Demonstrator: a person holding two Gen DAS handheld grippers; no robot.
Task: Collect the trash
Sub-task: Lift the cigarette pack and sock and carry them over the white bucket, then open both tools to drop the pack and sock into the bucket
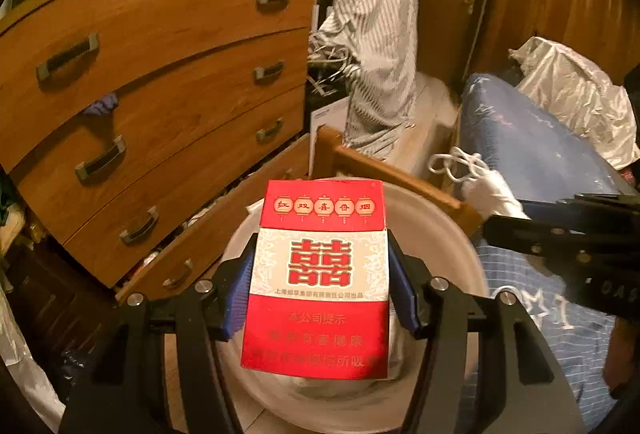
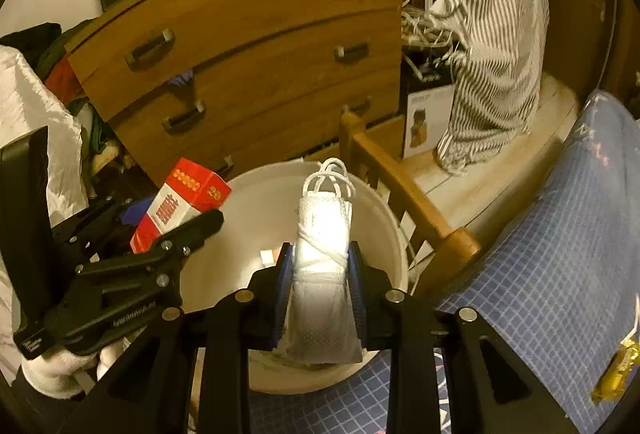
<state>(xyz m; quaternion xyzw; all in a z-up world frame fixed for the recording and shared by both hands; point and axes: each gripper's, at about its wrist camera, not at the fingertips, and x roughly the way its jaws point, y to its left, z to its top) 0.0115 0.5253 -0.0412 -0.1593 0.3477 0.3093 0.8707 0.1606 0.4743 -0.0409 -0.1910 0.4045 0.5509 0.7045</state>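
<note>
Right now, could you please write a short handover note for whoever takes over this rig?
Left gripper: shut on a red cigarette pack, held over the white bin.
Right gripper: shut on a folded white mask with its ear loops wound round it, also over the bin.
Done: both pieces picked up and brought to the bin.
Left: release both into the bin. A yellow wrapper lies on the blue cloth at the right; it may be trash too.
</note>
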